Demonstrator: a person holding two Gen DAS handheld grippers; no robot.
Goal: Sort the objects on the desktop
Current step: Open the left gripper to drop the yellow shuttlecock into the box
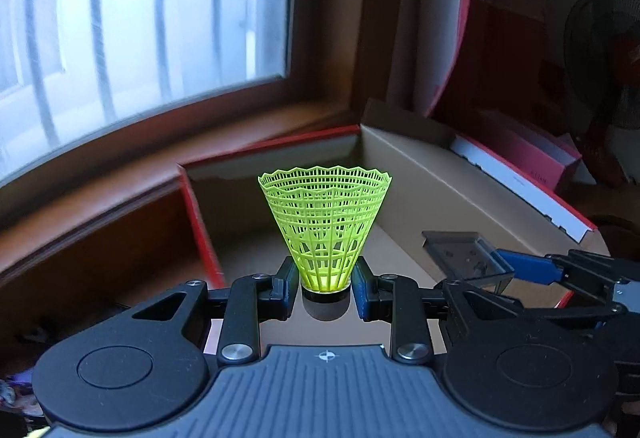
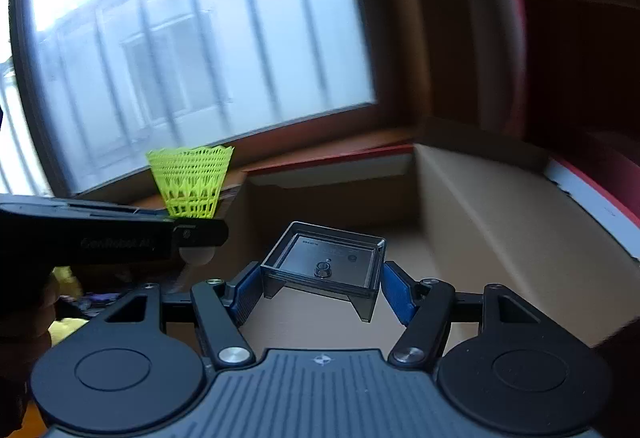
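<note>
A yellow-green plastic shuttlecock (image 1: 325, 226) is being gripped at its neck, just above the dark cork, by the left gripper (image 1: 325, 288), with the skirt pointing up; a small smoke-grey transparent tray (image 2: 326, 264) is being clamped between the blue pads (image 2: 396, 296) of the right gripper (image 2: 320, 292). Both items are being held in the air over an open cardboard box (image 1: 440, 190) with red outer edges, so the step in hand is judged to be the carrying of two desktop objects to a container. For the next move, each item is likely being required to be lowered toward the box floor and the fingers spread, without the light shuttlecock being crushed or tipped. The two grippers are being held just beside one another, so a collision between them is being risked. Behind the box, a window (image 1: 140, 18) in a brown wooden frame is being shown; a standing fan (image 1: 604, 50) and a pink-red box (image 1: 536, 154) are being seen at right. The box floor visible beneath the grippers is being shown bare.
</note>
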